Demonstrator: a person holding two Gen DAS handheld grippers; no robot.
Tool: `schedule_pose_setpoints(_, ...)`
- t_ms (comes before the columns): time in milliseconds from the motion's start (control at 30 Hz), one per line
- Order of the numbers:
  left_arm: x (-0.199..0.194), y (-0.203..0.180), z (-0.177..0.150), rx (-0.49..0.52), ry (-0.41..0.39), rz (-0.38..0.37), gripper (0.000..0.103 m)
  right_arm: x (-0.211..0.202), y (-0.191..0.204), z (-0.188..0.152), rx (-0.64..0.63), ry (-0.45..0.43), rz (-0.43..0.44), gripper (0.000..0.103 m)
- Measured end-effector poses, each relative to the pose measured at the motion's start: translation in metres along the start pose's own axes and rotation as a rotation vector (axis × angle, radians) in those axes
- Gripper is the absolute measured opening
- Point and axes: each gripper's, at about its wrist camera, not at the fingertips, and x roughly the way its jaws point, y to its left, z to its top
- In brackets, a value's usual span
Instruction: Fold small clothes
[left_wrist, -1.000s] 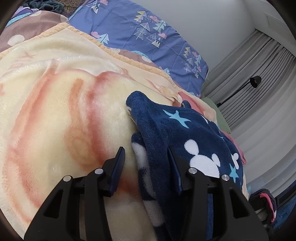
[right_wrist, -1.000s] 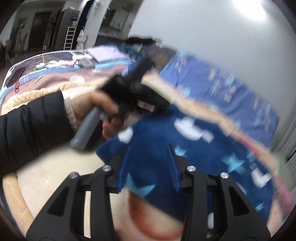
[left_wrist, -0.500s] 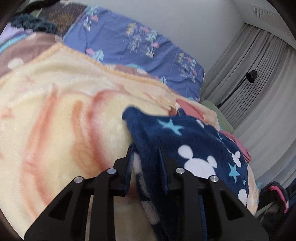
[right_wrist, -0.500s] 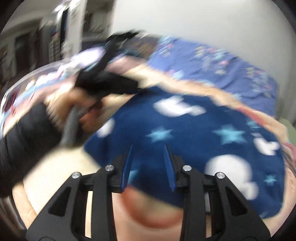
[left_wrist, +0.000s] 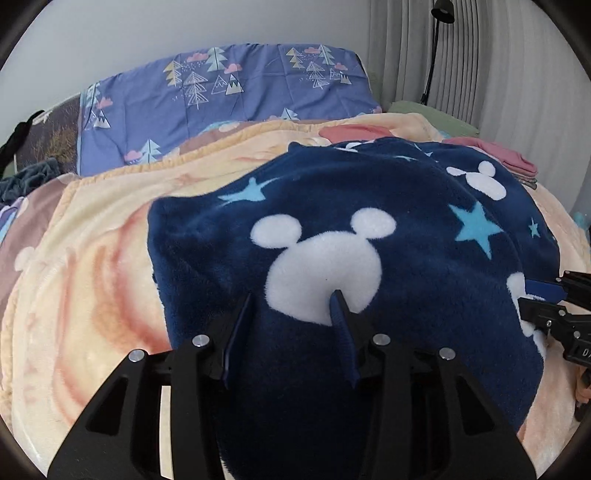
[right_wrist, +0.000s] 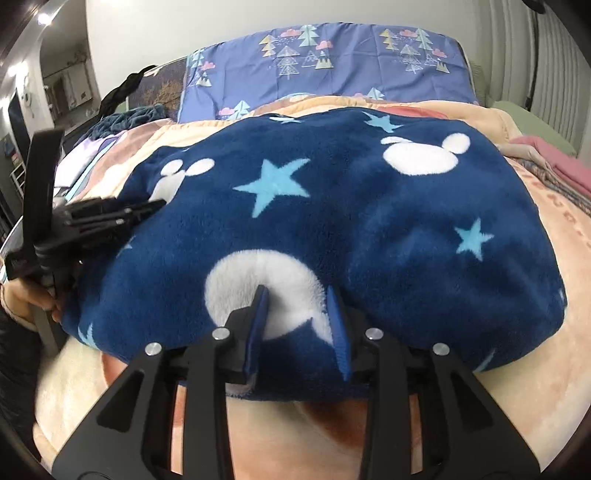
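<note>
Navy fleece garment (left_wrist: 369, 229) lies spread on the peach blanket (left_wrist: 92, 280). Left gripper (left_wrist: 291, 306): jaws opening, fleece between them. Right gripper (right_wrist: 295, 295): pads clamped on the near hem. Purple pillow (left_wrist: 221, 92) beyond.

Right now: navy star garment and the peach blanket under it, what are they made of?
Navy garment: looks like plush fleece, matte; the nap is fuzzy and smears at the print edges. Peach blanket: also soft plush, probably fleece or flannel, slightly sheeny pile with a stitched hem.

Fleece fills my middle ground
I see bare blanket (left_wrist: 92, 295) left; pillow (left_wrist: 229, 88) blocks beyond, folded clothes (right_wrist: 554, 158) crowd right.
</note>
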Motion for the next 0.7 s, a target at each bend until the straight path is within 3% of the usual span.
schedule_pose_setpoints(233,0.001,0.009,-0.001,-0.019,-0.007,-0.024,0.045,-0.024,0.001,0.046,-0.008,-0.122,0.035,0.028)
schedule_pose_setpoints(300,0.001,0.009,0.0,-0.024,-0.008,-0.031,0.045,-0.007,0.004,0.053,-0.01,-0.086,0.018,0.028)
schedule_pose_setpoints(367,-0.003,0.01,-0.003,-0.036,-0.013,-0.052,0.047,0.039,-0.005,0.045,0.042,0.077,0.029,0.028)
schedule_pose_setpoints(533,-0.006,0.014,-0.006,-0.063,-0.017,-0.095,0.049,0.033,-0.001,0.043,0.015,0.051,0.0,0.027)
schedule_pose_setpoints(633,-0.006,0.014,-0.006,-0.069,-0.018,-0.101,0.049,0.019,0.003,0.066,0.011,0.038,0.015,0.028)
schedule_pose_setpoints(700,-0.006,0.015,-0.006,-0.068,-0.018,-0.101,0.05,0.008,0.006,0.089,-0.005,-0.035,0.014,0.028)
